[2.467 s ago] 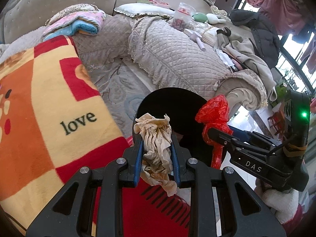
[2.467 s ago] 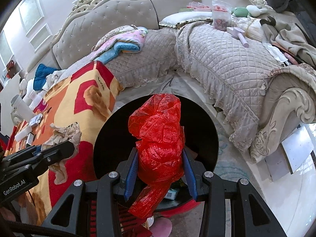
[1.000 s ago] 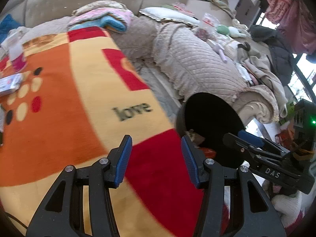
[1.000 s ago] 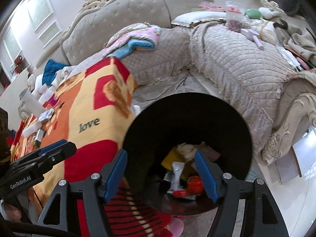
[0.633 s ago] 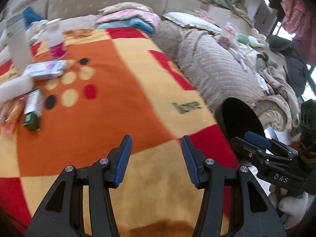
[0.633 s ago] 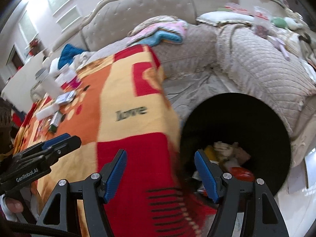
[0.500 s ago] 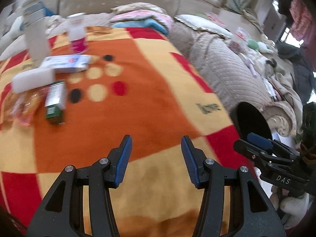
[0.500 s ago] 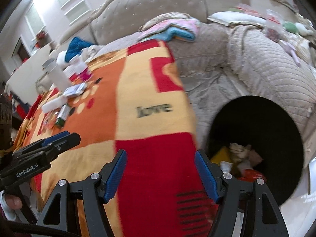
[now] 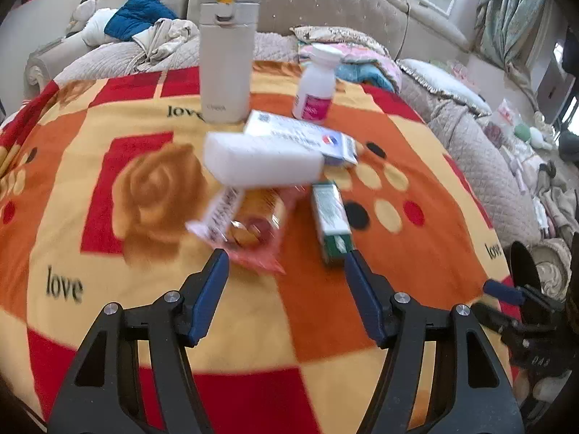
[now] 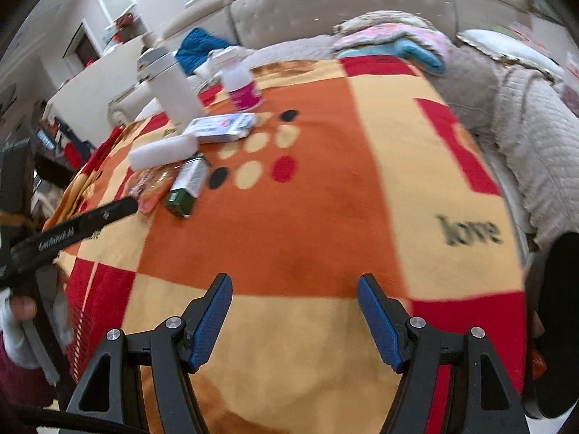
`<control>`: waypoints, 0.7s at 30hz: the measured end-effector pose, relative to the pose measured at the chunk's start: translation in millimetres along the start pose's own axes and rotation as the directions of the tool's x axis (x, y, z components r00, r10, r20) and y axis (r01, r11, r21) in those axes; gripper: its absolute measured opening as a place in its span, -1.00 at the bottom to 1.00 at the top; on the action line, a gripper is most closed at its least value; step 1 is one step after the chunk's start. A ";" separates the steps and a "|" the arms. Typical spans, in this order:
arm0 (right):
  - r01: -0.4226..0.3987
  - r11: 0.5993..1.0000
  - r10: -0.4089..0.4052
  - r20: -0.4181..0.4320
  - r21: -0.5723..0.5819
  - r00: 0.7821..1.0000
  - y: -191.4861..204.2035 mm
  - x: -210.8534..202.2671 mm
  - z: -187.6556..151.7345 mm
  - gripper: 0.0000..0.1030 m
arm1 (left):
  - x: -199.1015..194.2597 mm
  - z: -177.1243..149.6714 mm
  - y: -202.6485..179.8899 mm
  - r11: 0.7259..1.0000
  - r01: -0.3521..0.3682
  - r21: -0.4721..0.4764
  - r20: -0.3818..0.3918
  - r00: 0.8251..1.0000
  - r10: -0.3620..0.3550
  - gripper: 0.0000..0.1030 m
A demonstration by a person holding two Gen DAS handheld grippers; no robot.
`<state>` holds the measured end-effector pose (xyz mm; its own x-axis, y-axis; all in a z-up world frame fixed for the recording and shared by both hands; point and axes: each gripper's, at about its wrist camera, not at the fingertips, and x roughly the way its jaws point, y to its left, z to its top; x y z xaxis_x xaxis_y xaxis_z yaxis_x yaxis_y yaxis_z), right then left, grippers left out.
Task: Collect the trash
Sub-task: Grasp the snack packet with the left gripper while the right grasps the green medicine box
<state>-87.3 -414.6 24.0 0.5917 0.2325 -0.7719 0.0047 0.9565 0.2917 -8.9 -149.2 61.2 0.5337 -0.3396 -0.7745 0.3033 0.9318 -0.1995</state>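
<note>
Both loads dropped in bin; left hand-held gripper (image 9: 286, 264) empty, jaws opening, now facing snack wrapper (image 9: 246, 228) just ahead; right hand-held gripper (image 10: 295, 303) wide, empty.

Table under a bright blanket (image 9: 434, 166)

A tall cream flask (image 9: 226, 50) stands at the back beside a pill bottle (image 9: 316, 85); behind, a tufted sofa (image 9: 325, 3).
</note>
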 end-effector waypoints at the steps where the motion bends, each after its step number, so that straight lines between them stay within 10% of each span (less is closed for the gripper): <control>1: -0.006 1.000 0.006 -0.006 -0.012 1.000 7.1 4.8 3.0 0.35 | 2.6 3.9 5.1 1.000 0.006 -0.001 0.005 1.000 -0.006 0.29; 12: -0.042 0.998 0.040 -0.041 -0.047 0.998 38.3 35.3 28.1 0.35 | 59.0 30.3 28.8 1.000 0.001 0.001 -0.063 0.998 -0.001 0.18; 21: -0.100 0.991 0.097 -0.041 -0.084 0.994 83.5 74.3 64.1 0.35 | 20.4 -0.3 53.9 0.999 0.017 -0.049 -0.115 0.993 -0.022 0.07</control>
<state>8.7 -328.8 27.2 0.5558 0.3315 -0.7624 -0.1225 0.9397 0.3193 18.2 -105.9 34.4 0.4322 -0.3430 -0.8340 0.2733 0.9312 -0.2413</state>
